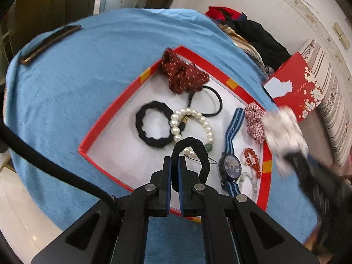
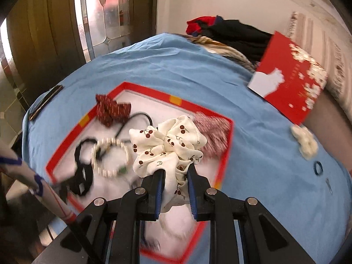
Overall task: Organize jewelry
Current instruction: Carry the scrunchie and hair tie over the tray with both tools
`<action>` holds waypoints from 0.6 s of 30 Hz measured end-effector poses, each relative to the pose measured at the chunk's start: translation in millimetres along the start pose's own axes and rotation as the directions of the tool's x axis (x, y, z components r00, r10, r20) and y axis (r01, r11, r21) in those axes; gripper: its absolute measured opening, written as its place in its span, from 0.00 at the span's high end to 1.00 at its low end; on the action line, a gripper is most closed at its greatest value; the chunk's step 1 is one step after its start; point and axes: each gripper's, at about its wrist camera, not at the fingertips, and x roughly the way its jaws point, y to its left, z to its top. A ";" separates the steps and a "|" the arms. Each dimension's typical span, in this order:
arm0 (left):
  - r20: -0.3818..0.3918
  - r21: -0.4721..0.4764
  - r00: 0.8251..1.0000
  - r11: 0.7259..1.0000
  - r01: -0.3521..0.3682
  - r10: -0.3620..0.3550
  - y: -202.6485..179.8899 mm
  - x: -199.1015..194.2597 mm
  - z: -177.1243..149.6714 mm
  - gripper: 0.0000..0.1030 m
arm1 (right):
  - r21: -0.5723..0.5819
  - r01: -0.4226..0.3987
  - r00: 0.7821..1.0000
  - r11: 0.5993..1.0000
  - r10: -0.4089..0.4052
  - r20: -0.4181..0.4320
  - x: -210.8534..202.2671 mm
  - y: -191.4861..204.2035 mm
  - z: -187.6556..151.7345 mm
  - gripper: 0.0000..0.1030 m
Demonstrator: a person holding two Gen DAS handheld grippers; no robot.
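Over the red tray (image 1: 111,114) most pieces already lie, while left gripper (image 1: 175,160) pinches a black band (image 1: 198,151) and right gripper (image 2: 176,171) a cherry scrunchie (image 2: 169,145), both yet to set down.

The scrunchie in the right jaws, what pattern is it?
Cream scrunchie with dark red cherries, clearest in the right wrist view.

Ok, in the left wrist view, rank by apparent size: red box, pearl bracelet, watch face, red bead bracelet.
1. Red box
2. Pearl bracelet
3. Watch face and red bead bracelet: look alike, so unranked.
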 end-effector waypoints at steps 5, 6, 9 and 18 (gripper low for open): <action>-0.028 -0.007 1.000 1.000 0.013 -0.014 0.0 8.2 1.8 0.95 | -0.001 -0.005 0.999 1.000 0.004 -0.049 40.2 10.9 38.3 0.79; -0.037 -0.012 0.999 1.000 0.016 -0.016 0.9 10.5 2.4 0.95 | -0.001 -0.005 0.998 1.000 0.004 -0.060 49.6 13.9 43.9 0.79; -0.059 -0.017 0.998 1.000 0.021 -0.022 1.9 17.1 4.0 0.95 | 0.005 -0.010 0.995 1.000 0.010 -0.102 73.6 19.8 53.2 0.79; -0.029 -0.092 0.999 0.995 0.028 -0.031 26.9 15.5 24.3 0.95 | 0.040 -0.118 0.993 0.992 0.118 -0.015 9.2 11.3 4.4 0.79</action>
